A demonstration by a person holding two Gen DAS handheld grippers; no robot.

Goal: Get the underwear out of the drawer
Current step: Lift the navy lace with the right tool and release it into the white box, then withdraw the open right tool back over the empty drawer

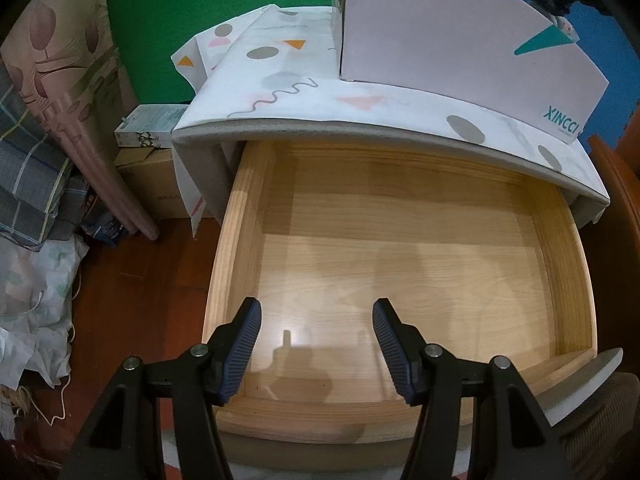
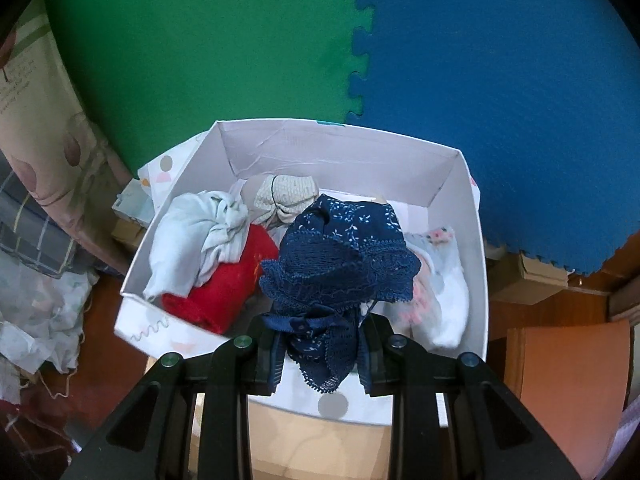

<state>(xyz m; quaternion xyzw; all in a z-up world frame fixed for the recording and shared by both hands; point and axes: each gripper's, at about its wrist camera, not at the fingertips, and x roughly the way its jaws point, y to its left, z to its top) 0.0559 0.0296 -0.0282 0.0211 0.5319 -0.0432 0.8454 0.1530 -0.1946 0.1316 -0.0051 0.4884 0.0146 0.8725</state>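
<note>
Right gripper, jaws clamped on navy lace underwear; the garment bunches between the fingers and fans out above them, hanging over the open white box. Left gripper, jaws apart and holding nothing, poised over the near end of the drawer.

Progress: judging from the bare wooden floor of the drawer, nothing remains inside it as far as the left wrist view shows; only the strip under the cabinet top is hidden. The navy piece appears to be the last item, already out of the drawer and not yet released. What is left, on this reading, is to let it go into the box.

Containers: the drawer stands pulled out, its visible floor showing only shadows. The box sits on the patterned cabinet top and holds at least 4 other garments: a pale grey piece at left, a red piece just beside and partly under it, a beige ribbed piece toward the back, and a white piece with pink print at right. Whether the navy underwear touches these cannot be told.
</note>
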